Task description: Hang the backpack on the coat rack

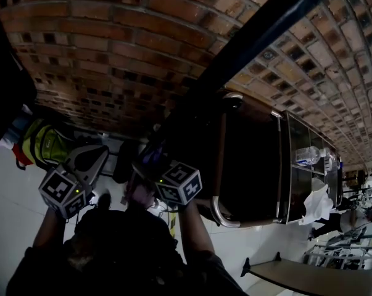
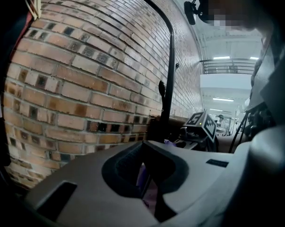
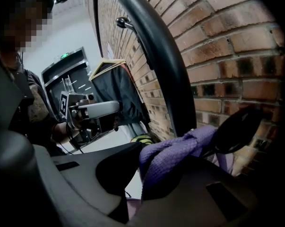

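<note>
A: Right claw [image 3: 142, 174] clamped on the purple strap [image 3: 176, 149]; left claw [image 2: 147, 183] pinches it too (backpack [image 1: 121, 236] dangles below, beside the rack pole [image 1: 260, 42]).
B: Soft, probably saggy; lift by that strap loop.

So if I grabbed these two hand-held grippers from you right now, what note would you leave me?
Left hand-held gripper: shut on the purple backpack strap.
Right hand-held gripper: shut on the same strap.
Where things are: the strap sits right beside the coat rack's black pole, by the brick wall. Its far end lies against a dark rounded piece, possibly a hook.
Done: strap grasped in both grippers, held at the rack.
Left: I can't tell that it's hooked. Probably slip the strap over a hook, then open both.
</note>
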A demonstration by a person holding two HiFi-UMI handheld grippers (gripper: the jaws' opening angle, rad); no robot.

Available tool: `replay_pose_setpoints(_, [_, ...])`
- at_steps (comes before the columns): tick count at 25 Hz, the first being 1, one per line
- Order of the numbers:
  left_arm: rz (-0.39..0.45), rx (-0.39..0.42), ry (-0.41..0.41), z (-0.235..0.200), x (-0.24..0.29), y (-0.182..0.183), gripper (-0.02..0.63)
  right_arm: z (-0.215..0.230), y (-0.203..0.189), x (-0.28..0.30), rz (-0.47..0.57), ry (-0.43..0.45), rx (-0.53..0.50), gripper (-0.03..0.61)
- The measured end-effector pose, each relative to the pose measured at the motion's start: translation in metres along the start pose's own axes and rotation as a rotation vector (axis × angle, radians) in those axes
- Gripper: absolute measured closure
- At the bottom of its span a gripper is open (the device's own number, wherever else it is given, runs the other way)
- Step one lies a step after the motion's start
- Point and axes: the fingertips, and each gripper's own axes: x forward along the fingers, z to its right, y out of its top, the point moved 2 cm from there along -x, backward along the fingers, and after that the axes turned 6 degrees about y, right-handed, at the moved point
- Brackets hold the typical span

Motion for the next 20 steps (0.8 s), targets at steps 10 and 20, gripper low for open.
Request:
replay_pose_setpoints(10, [-0.001,0.013,-0.024,0.008,-0.013,-0.002,0.58,0.011,-0.01,-0.003,0.113,-0.118,0.039,0.545])
replay_pose_setpoints(20, [-0.007,0.03,-0.065,0.014,-0.028,-0.004,0.58,0.012,-0.023,-0.028,0.199,-0.302,0.062,0.439])
